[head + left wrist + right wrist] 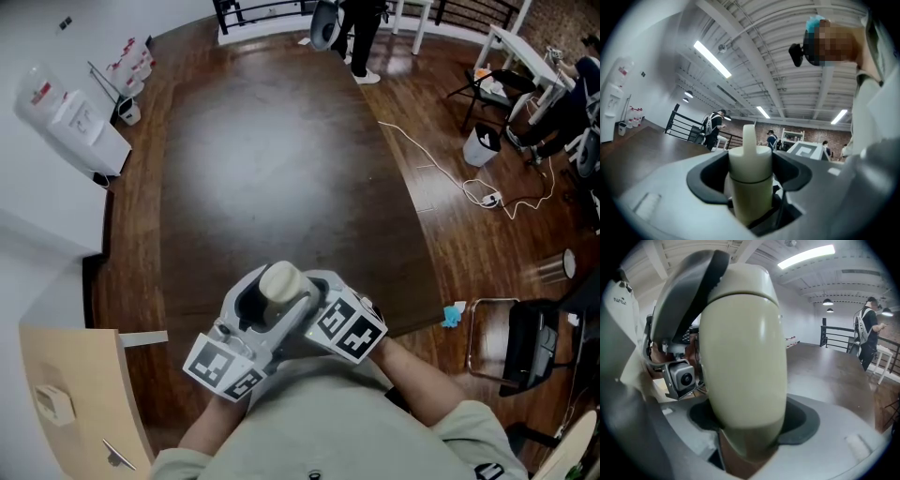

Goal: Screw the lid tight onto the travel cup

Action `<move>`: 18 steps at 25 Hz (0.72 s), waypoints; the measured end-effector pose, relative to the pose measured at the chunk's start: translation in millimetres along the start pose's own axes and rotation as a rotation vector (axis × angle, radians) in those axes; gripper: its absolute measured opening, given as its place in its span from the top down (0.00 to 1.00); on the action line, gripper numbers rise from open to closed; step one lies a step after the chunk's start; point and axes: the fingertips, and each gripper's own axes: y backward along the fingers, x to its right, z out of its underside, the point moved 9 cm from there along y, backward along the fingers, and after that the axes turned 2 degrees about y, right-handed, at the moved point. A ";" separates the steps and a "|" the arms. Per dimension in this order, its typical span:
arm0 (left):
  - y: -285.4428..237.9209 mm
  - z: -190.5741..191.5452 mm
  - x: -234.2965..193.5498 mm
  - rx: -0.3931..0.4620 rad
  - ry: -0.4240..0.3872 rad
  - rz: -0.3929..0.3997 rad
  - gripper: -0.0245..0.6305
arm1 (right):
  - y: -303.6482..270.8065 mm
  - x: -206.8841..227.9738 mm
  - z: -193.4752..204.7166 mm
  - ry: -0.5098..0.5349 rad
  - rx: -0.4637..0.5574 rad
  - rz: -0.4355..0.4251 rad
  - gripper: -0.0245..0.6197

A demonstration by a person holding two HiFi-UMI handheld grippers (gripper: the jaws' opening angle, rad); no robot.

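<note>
Surveying the surface first: noting a long, dark brown, glossy wooden worktop point(281, 159) with rounded edges, carrying a pale glare across its middle. Recording reddish-brown plank flooring point(441, 103) around it, with a thin white cable point(417, 150) trailing over the boards toward a white waste bin point(481, 145). Logging a plain white wall point(37, 216) along the left, a white water dispenser point(75, 127) standing against it, a black metal railing point(234, 14) at the far end, and a standing person point(361, 33) in dark clothes just beyond the worktop's far edge. Observing overhead a white ribbed ceiling point(787, 70) carrying long strip lights point(711, 58).

Locating the cream-coloured, smooth, cylindrical plastic travel cup point(281, 281) at the worktop's near end, held up close to the wearer's pale grey-green top point(328, 422), between both tools. Noting a matching round cream lid point(750, 161) sitting on the travel cup, a thin seam marking the join and a narrow tab point(749, 136) standing up past its top. Finding the left tongs point(751, 176) pinching the lid, curved dark matte pads point(707, 180) bearing on both its sides. Finding the right tongs point(745, 427) clamping the travel cup's rounded body, grey moulded shells and dark pads hugging it on either side. Noting black-and-white square-marker cubes point(225, 366) riding on both tongs.
</note>
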 end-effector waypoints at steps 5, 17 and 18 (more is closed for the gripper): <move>3.3 -7.9 -10.1 0.000 0.092 0.169 0.53 | 11.7 -2.3 -5.4 0.018 -0.013 -0.147 0.47; -8.3 -37.0 -17.7 -0.083 0.291 0.830 0.51 | 41.0 -27.3 -25.6 -0.006 0.080 -0.871 0.48; -11.0 -36.0 -16.8 -0.090 0.320 0.893 0.51 | 42.2 -31.1 -25.5 -0.006 0.091 -0.934 0.48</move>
